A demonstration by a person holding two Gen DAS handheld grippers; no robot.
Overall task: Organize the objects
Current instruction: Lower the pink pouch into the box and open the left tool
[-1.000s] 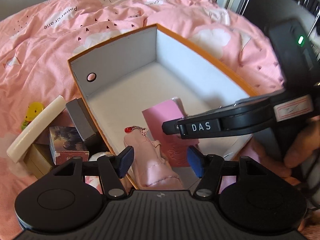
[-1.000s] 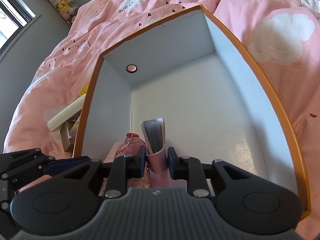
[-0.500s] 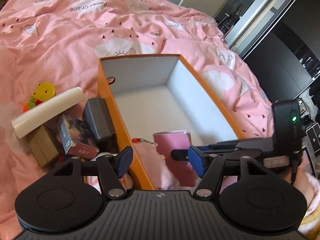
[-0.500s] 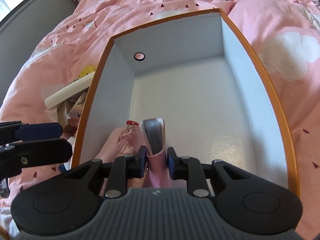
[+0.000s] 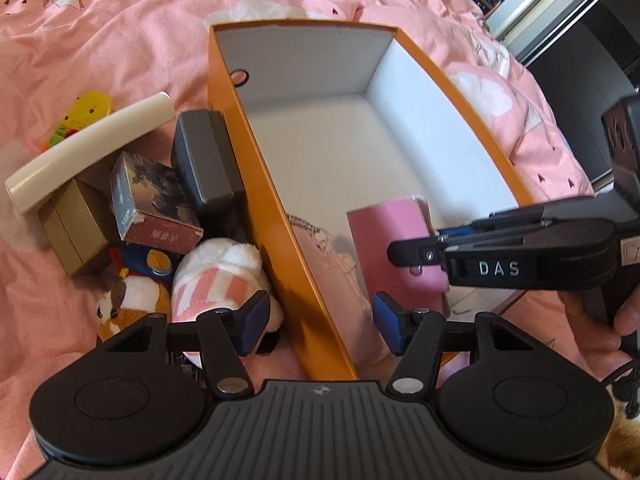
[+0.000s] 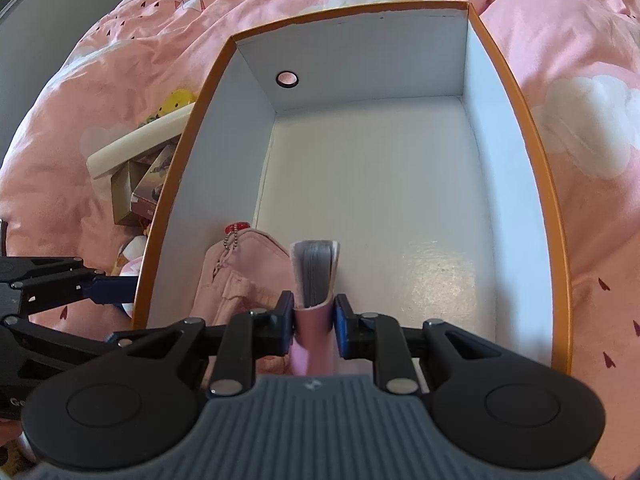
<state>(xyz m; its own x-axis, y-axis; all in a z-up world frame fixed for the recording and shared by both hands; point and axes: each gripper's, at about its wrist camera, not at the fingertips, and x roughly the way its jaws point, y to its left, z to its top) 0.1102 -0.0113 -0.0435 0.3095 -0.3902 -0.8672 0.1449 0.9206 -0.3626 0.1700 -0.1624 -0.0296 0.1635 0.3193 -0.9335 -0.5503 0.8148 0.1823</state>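
An orange box (image 5: 256,184) with a white inside lies open on the pink bed. My right gripper (image 6: 313,316) is shut on a pink notebook (image 6: 316,272), holding it upright at the near end of the box (image 6: 532,160), beside a pink pouch (image 6: 240,276) with a bead chain. From the left wrist view the notebook (image 5: 388,236) and pouch (image 5: 336,268) show inside, with the right gripper (image 5: 416,256) on the notebook. My left gripper (image 5: 320,322) hangs over the box's left wall, jaws closing, pads pressing on nothing.
Outside the left wall lie a cream roll (image 5: 88,152), a gold box (image 5: 72,228), a picture box (image 5: 152,200), a grey box (image 5: 204,160), a pink-striped plush (image 5: 216,276), a brown plush (image 5: 128,300) and a yellow toy (image 5: 86,110). A hand (image 5: 600,320) holds the right gripper's handle.
The left gripper has shifted left and down, from over the pouch to above the box's left wall and the plush toys. The right gripper has rolled slightly, still holding the notebook.
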